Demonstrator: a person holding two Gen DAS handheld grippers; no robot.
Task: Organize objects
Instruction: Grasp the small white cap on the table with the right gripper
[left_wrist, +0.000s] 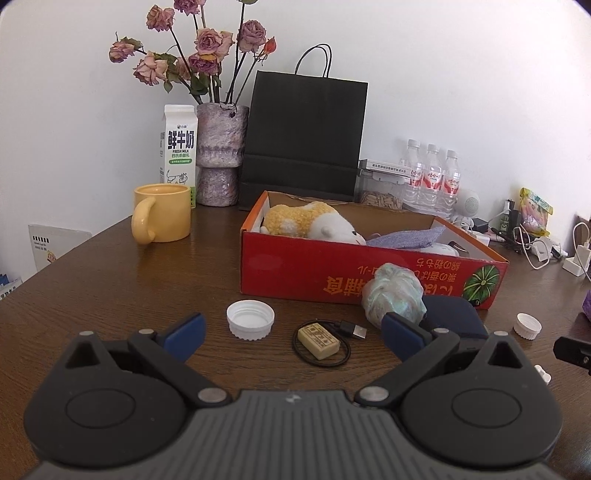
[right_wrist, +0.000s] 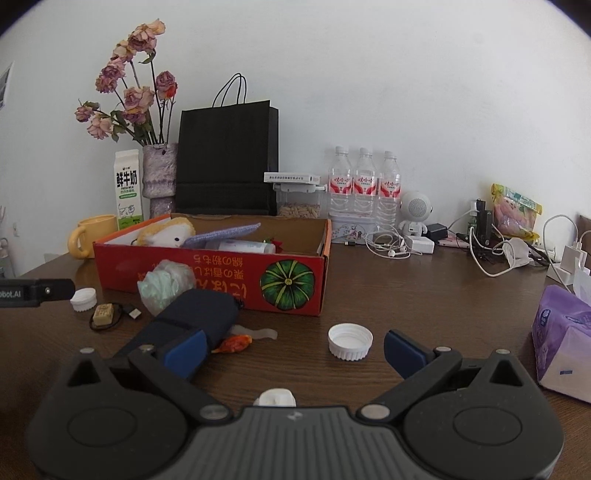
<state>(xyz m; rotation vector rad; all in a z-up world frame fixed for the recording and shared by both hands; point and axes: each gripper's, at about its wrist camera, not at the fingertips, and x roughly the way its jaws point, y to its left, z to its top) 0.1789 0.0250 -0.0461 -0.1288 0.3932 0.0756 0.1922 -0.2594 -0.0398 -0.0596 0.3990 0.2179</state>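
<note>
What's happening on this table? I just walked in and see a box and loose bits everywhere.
A tidy-up is under way. Both grippers, left and right, hang open over the table, holding nothing. The red box already holds a plush toy and a purple cloth. Two white caps, a dark pouch and a cable lie outside.

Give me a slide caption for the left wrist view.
Open left gripper hovers over a white cap, eraser-like block and black cable before the red box.
</note>
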